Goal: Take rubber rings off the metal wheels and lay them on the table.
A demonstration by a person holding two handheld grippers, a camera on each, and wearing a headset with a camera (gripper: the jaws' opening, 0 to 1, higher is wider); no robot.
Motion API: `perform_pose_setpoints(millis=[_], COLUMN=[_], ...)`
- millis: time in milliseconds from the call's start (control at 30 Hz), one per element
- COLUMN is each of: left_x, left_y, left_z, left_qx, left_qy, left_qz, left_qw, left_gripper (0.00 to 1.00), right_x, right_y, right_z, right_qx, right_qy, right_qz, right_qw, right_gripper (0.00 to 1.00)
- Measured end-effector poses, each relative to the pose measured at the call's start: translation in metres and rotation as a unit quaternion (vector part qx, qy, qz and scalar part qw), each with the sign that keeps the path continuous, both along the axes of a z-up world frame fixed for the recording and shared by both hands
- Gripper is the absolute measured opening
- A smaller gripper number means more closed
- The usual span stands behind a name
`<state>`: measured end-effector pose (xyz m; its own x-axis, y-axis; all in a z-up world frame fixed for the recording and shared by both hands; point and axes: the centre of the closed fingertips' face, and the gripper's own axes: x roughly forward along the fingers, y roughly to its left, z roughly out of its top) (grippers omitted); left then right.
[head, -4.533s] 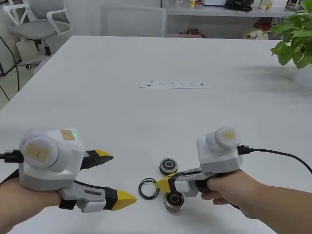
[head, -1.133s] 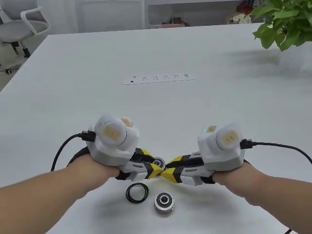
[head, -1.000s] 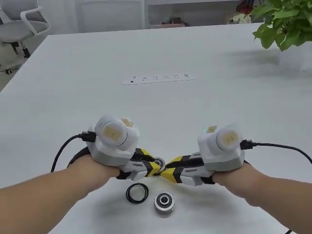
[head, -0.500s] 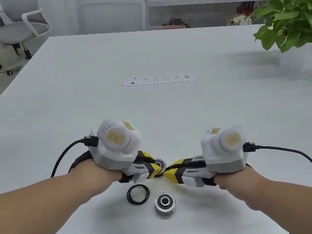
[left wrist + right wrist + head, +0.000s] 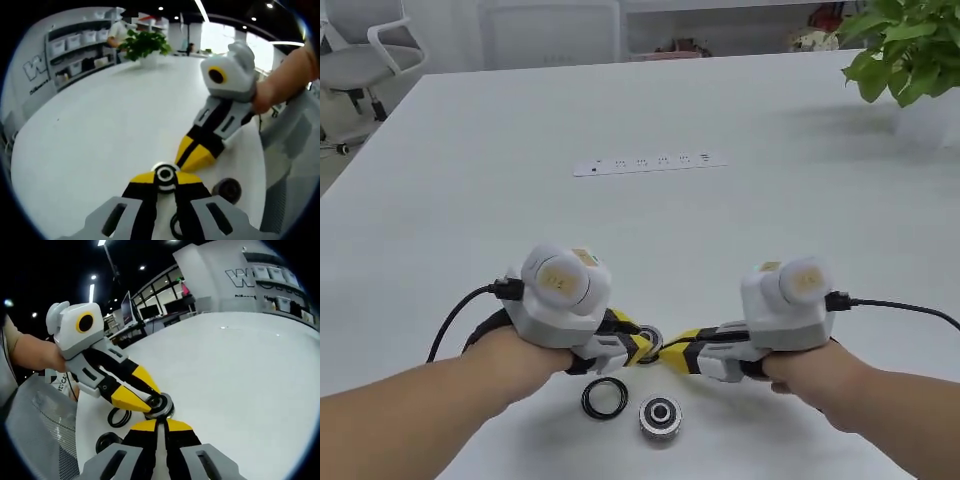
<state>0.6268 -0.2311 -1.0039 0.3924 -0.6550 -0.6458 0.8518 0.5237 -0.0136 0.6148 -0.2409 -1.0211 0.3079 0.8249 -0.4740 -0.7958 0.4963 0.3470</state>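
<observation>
My left gripper (image 5: 636, 349) is shut on a small metal wheel (image 5: 649, 339), held just above the white table. Its own view shows the wheel (image 5: 165, 173) pinched between the yellow tips of the left gripper (image 5: 165, 180). My right gripper (image 5: 672, 351) meets it tip to tip. In the right gripper view, the right gripper (image 5: 157, 424) has its jaws shut at the black rubber ring (image 5: 161, 414) on the rim of that wheel (image 5: 159, 403). A loose black rubber ring (image 5: 605, 397) lies on the table, beside a second wheel (image 5: 660, 414).
A white power strip (image 5: 650, 163) lies mid-table. A potted plant (image 5: 905, 55) stands at the far right corner. An office chair (image 5: 360, 55) is beyond the table's left edge. Black cables trail from both grippers.
Over the last second both grippers stay joined at the wheel, and the right one has drawn slightly to the right. Earlier they were apart and open, with both wheels on the table.
</observation>
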Motion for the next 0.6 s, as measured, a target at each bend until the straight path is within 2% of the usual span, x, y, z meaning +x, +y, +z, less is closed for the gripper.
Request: perform_pose_setpoints(millis=[233,267,467,500,533,600], left_x=[0.0,0.0,-0.0002,-0.0002,-0.0003,-0.0004], left_y=[0.0002,0.0003,0.0002,0.0002,0.0002,0.0], left_z=[0.0001,0.0001,-0.0001,-0.0001,-0.0002,-0.0002], left_qx=[-0.003,-0.003,-0.003,-0.002,-0.001,-0.002], left_qy=[0.0,0.0,0.002,0.001,0.001,0.001], left_qz=[0.002,0.003,0.002,0.002,0.002,0.002], left_qw=[1.0,1.0,1.0,1.0,1.0,1.0], left_gripper=[0.13,0.13,0.13,0.13,0.13,0.13], right_x=[0.0005,0.0004,0.0032,0.0042,0.0044,0.0051], right_y=[-0.001,-0.0011,-0.0028,-0.0027,-0.0029,-0.0031], right_z=[-0.0002,-0.0002,-0.0007,-0.0004,-0.0006,-0.0007], right_qx=[0.034,0.042,0.061,0.067,0.066,0.041], right_qy=[0.045,0.057,0.088,0.099,0.097,0.069], right_qz=[-0.026,-0.032,-0.058,-0.065,-0.064,-0.052], right_qw=[0.9981,0.997,0.9926,0.9907,0.991,0.9954], right_gripper=[0.01,0.0,0.0,0.0,0.0,0.0])
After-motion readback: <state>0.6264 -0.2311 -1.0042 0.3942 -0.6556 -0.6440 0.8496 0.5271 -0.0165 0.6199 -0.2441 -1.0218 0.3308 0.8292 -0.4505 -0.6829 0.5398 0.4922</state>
